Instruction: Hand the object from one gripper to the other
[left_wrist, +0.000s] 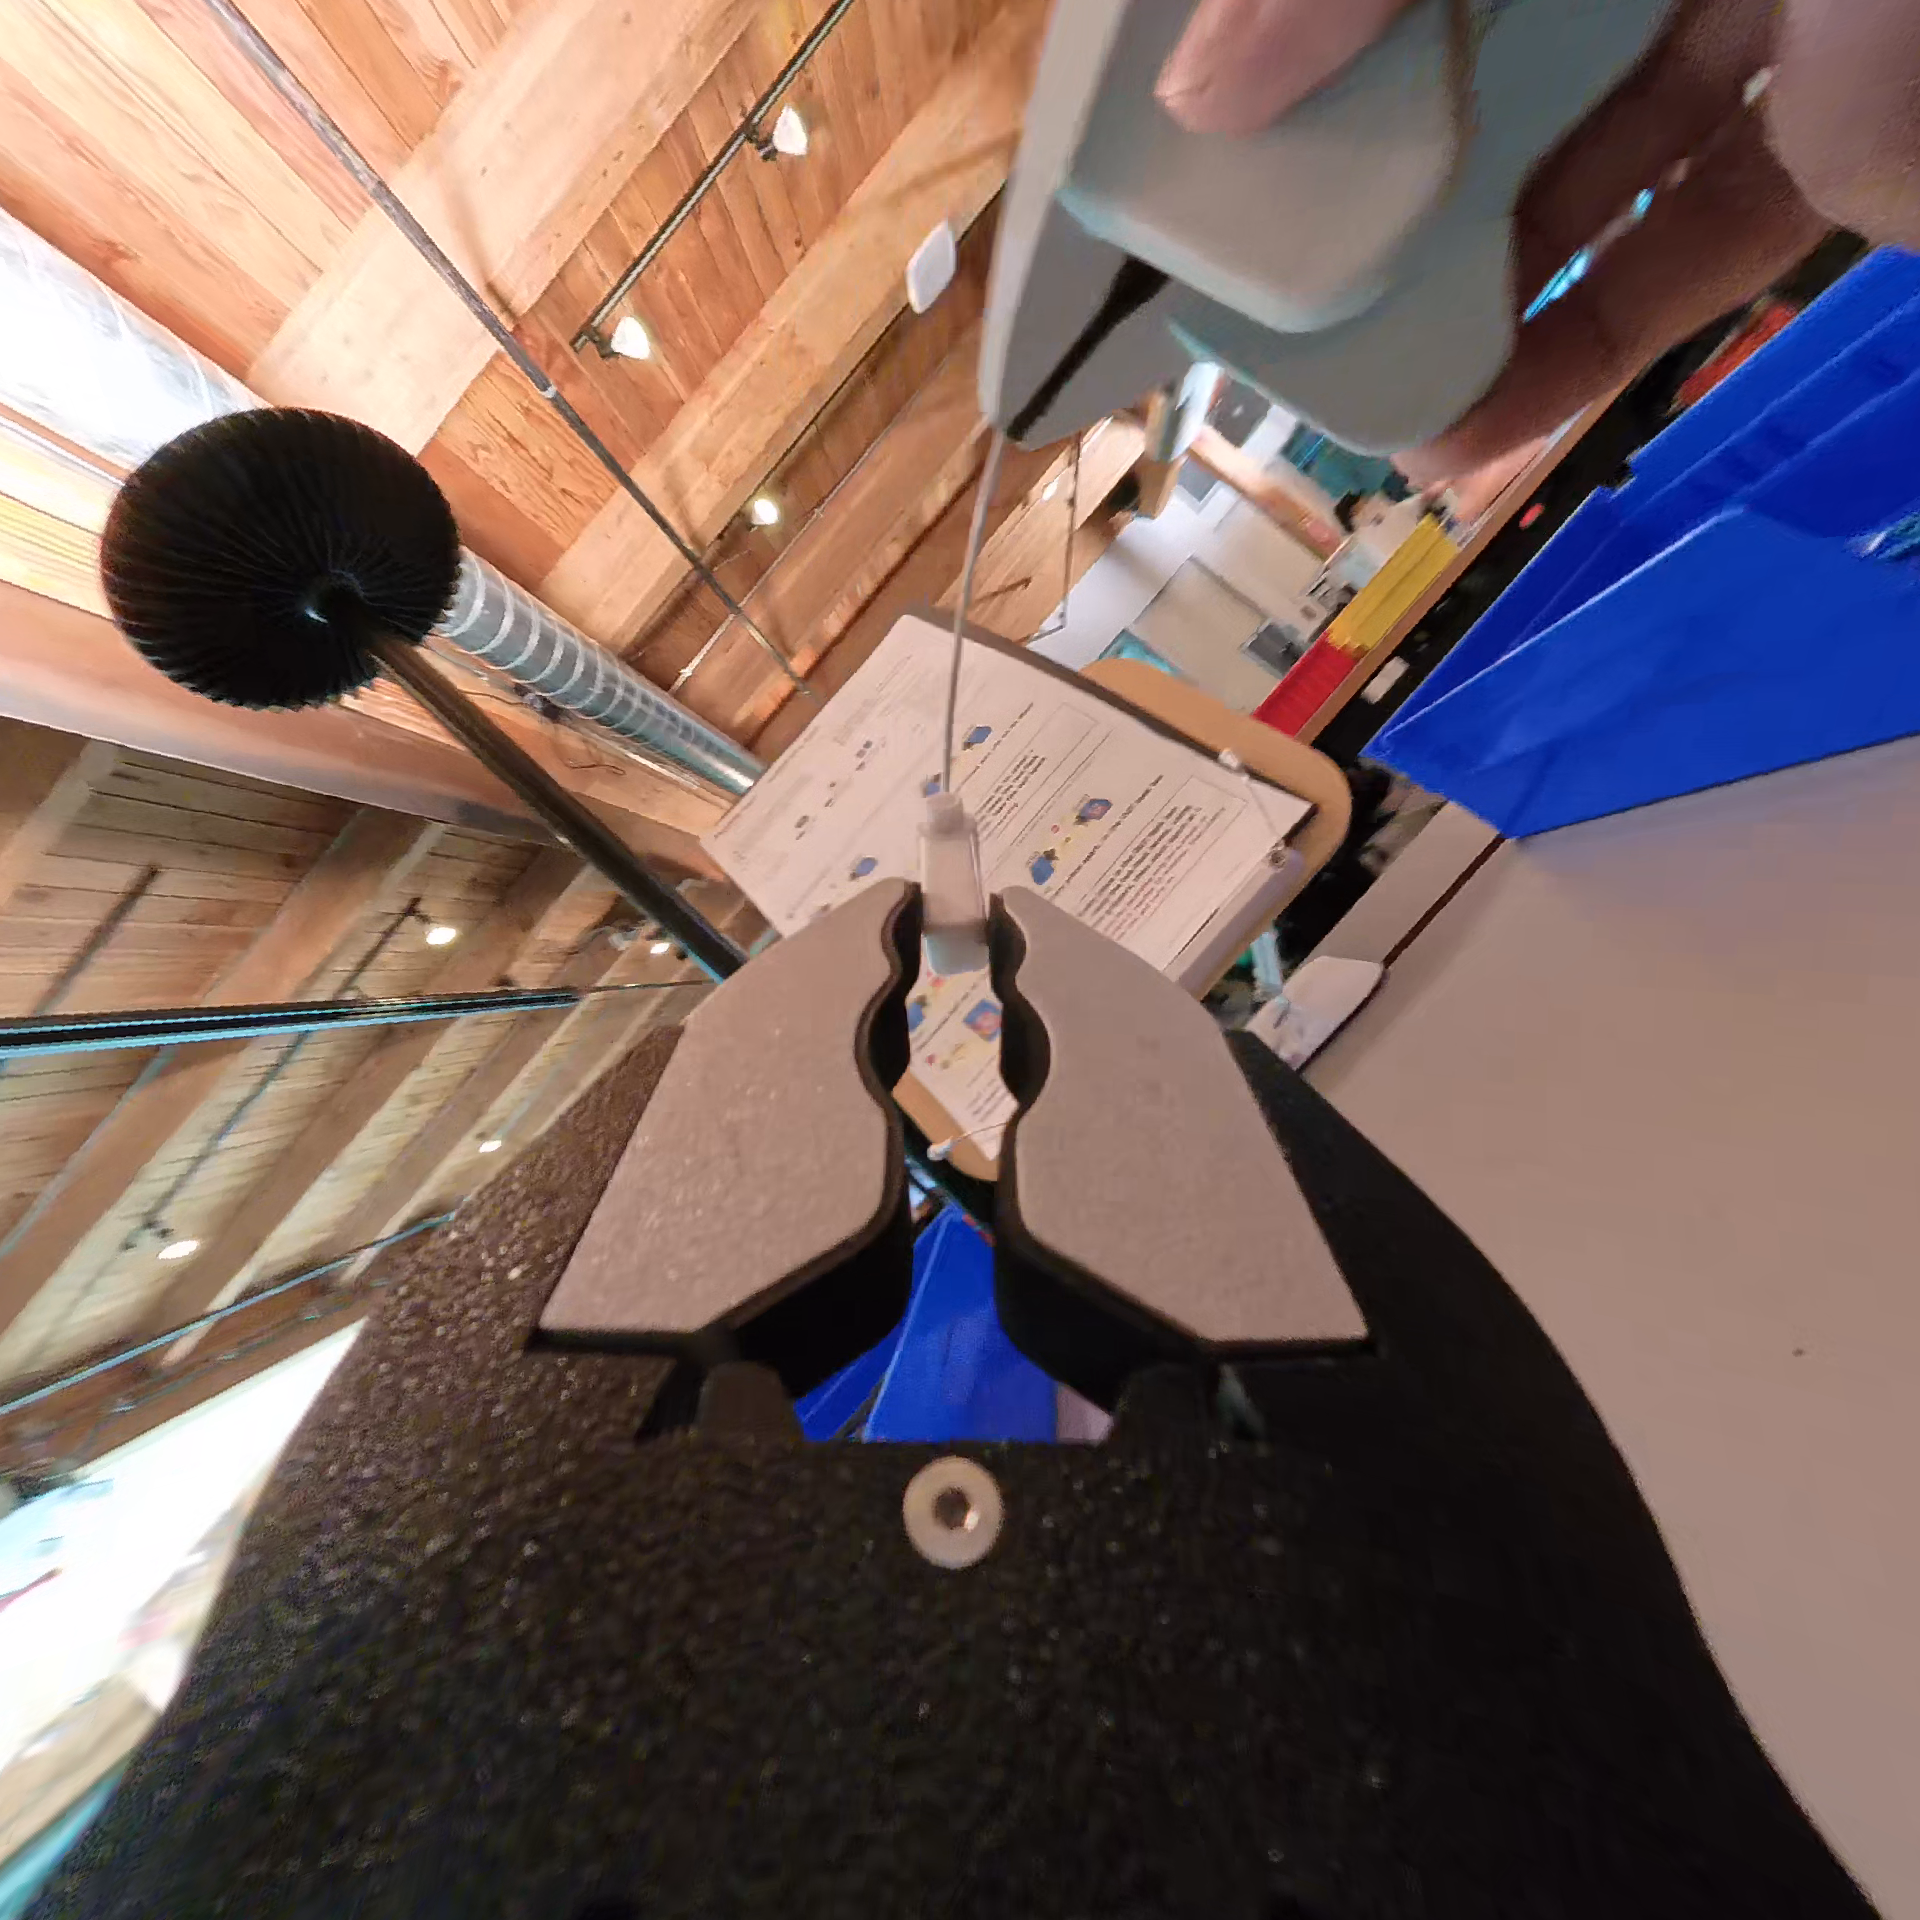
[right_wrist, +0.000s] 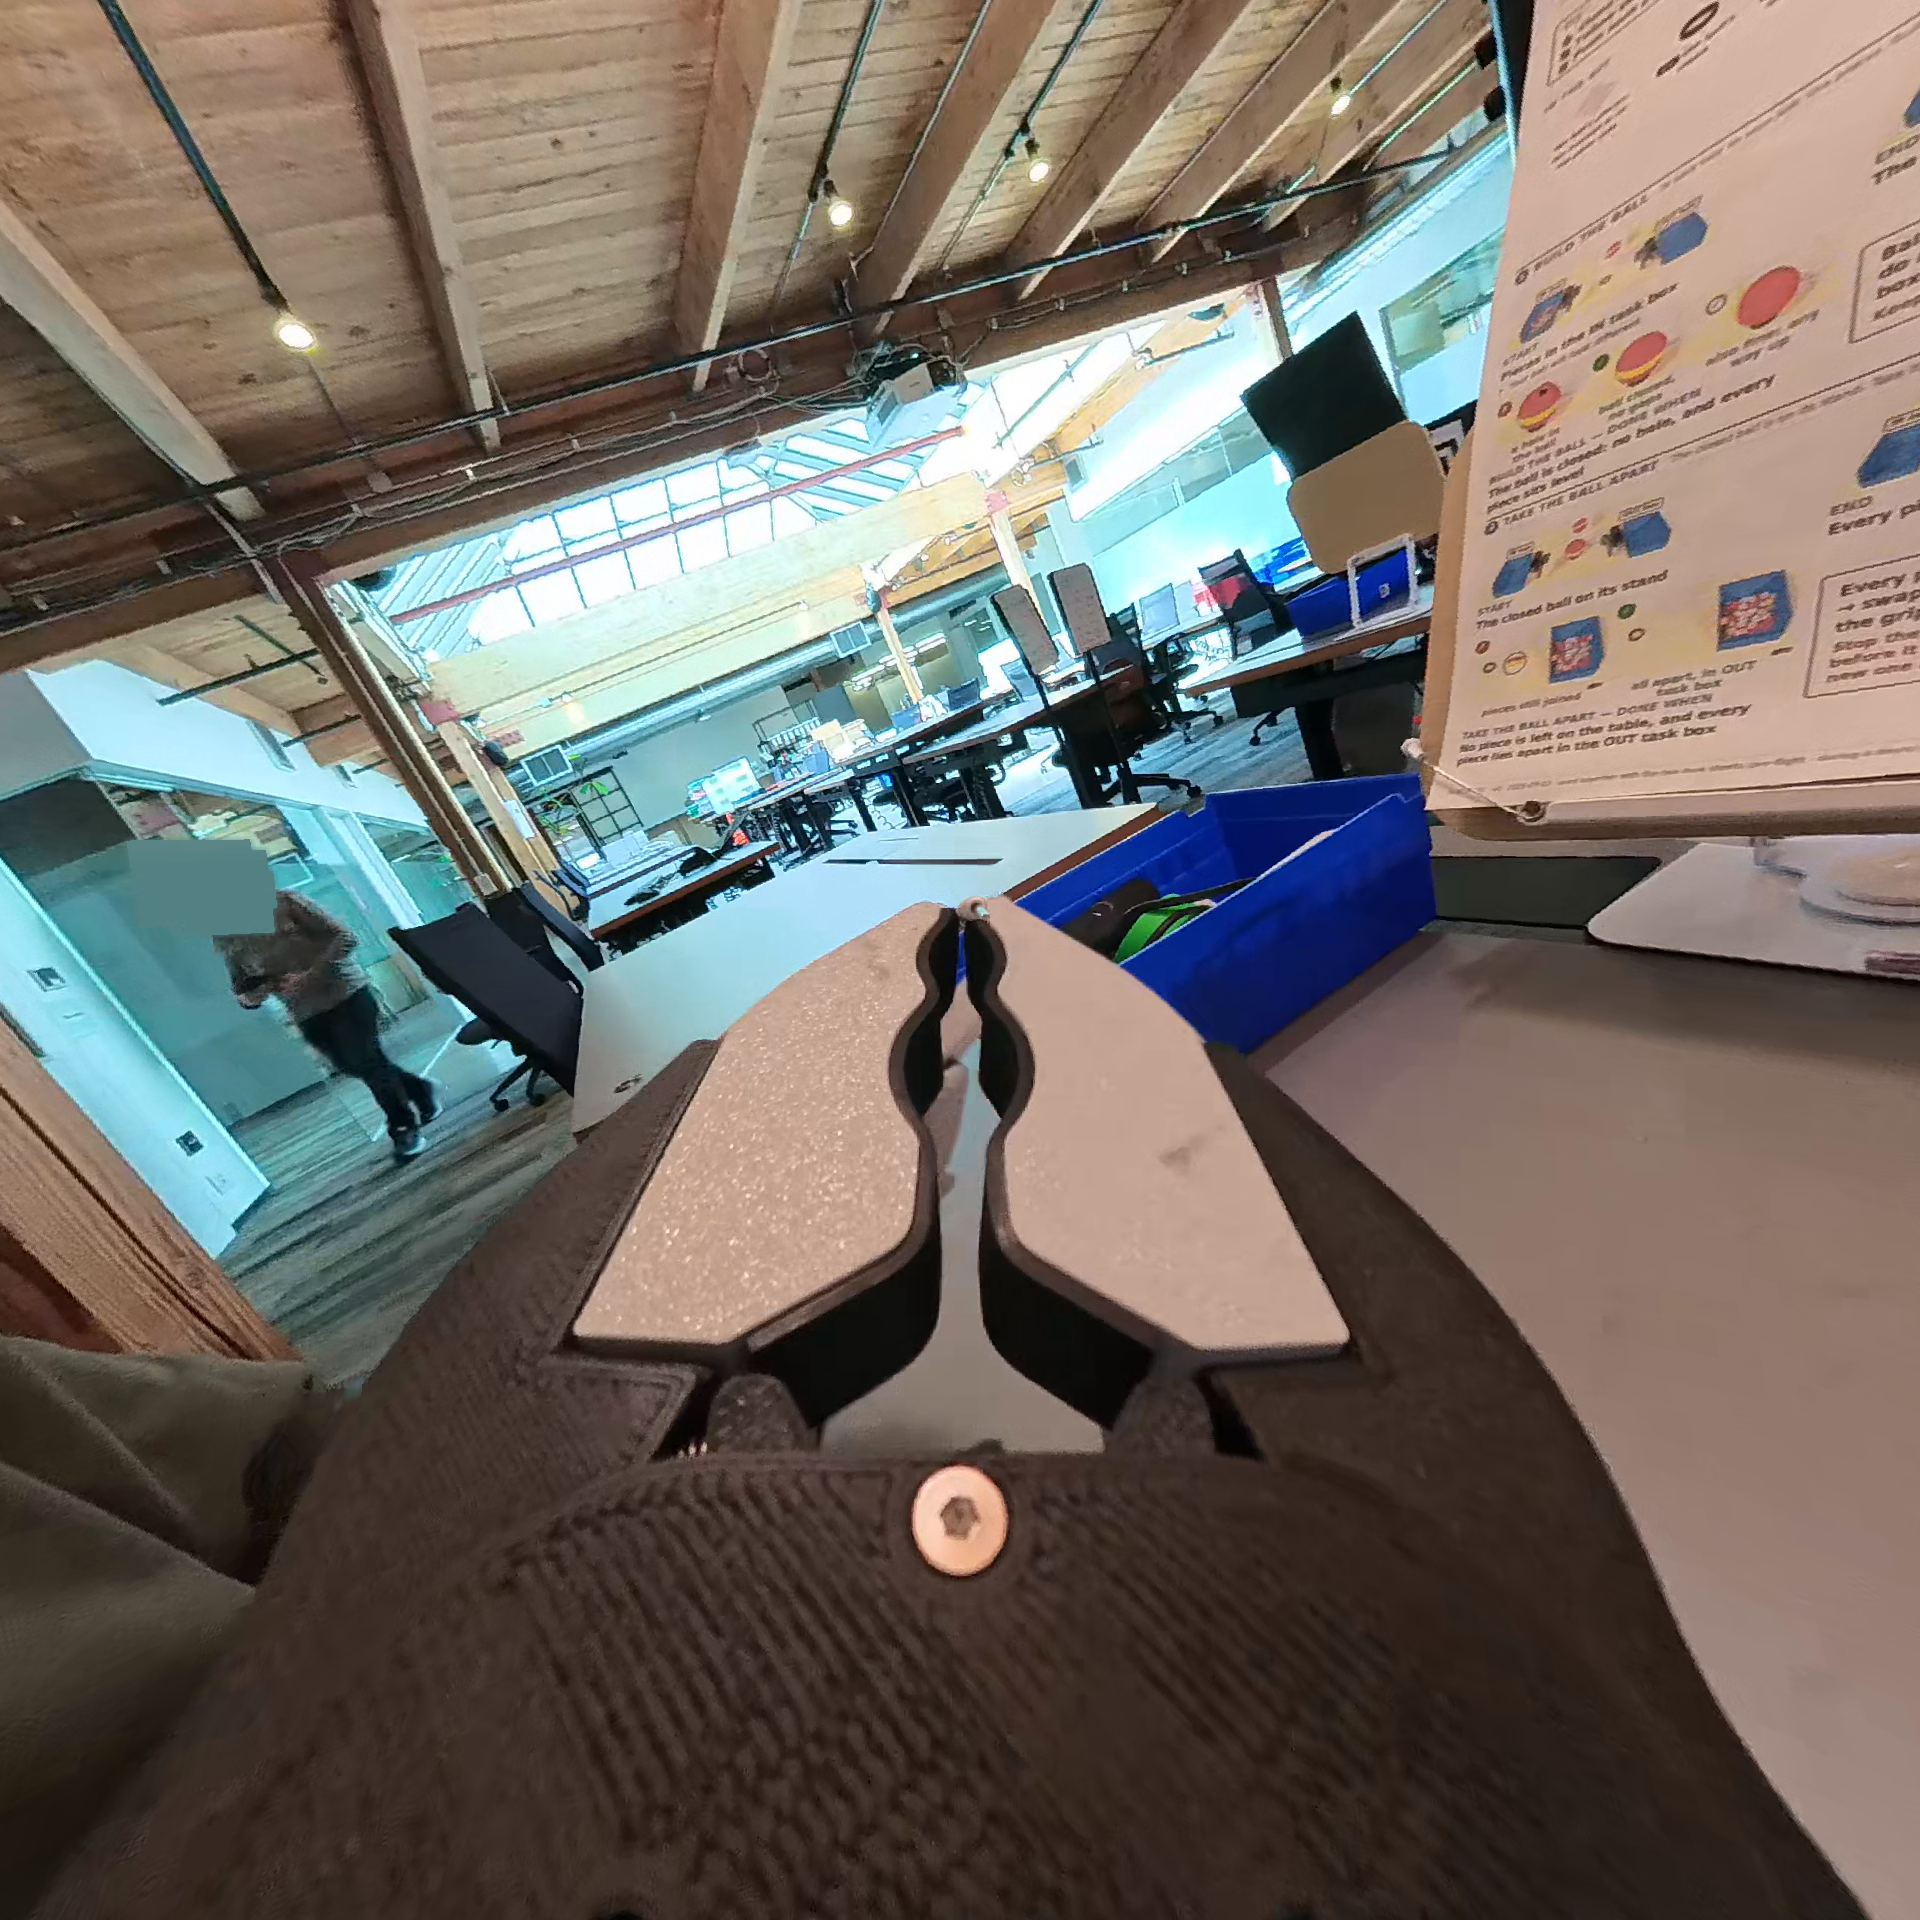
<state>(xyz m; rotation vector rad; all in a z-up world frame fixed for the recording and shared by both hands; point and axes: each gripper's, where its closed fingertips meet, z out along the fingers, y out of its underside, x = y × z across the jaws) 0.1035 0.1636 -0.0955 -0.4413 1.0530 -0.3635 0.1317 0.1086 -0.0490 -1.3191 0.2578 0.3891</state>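
The left gripper (left_wrist: 954, 940) pinched the pale plastic end of a thin rod (left_wrist: 961, 644); the right gripper (right_wrist: 968, 914) pinched its far tip. The rod looked light, slim and slippery, best gripped at that thicker end.

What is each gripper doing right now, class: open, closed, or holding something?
Left gripper: closed on the white end piece of a thin rod.
Right gripper: closed on the rod's thin tip.

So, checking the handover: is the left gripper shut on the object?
Shut: the left gripper pinches the thin rod's white end between its fingertips.
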